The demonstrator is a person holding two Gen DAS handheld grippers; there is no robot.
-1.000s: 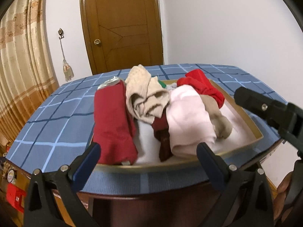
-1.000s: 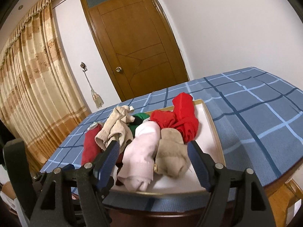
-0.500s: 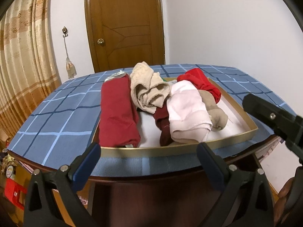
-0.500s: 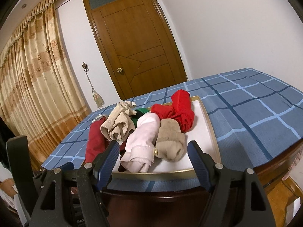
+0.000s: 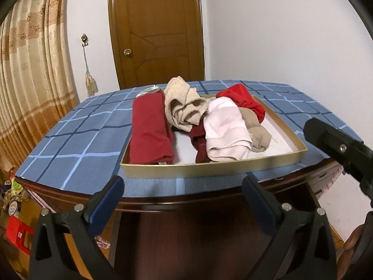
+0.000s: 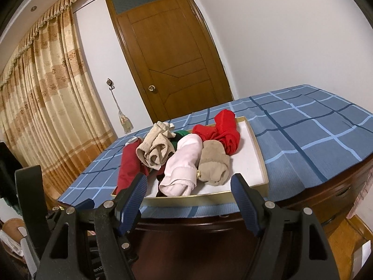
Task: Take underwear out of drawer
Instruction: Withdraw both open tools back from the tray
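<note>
A shallow gold-rimmed drawer tray (image 5: 209, 167) (image 6: 258, 154) sits on a blue checked tablecloth. It holds rolled underwear: a dark red piece (image 5: 150, 128) (image 6: 127, 170) at the left, a beige one (image 5: 183, 109) (image 6: 155, 150), a pale pink one (image 5: 225, 130) (image 6: 183, 170), a tan one (image 5: 255, 129) (image 6: 213, 165) and a bright red one (image 5: 244, 100) (image 6: 225, 131) at the back. My left gripper (image 5: 183, 194) is open and empty, below and in front of the table edge. My right gripper (image 6: 188, 198) is open and empty, just in front of the tray.
The table (image 5: 70, 137) has a dark wooden front edge (image 6: 326, 186). A wooden door (image 5: 156, 30) and a white wall stand behind. Gold curtains (image 6: 42, 98) hang at the left. The right gripper's arm (image 5: 338, 147) shows at the right of the left wrist view.
Both grippers have drawn back and down from the tray; the table's front edge now shows above the fingertips. The underwear has not moved.
</note>
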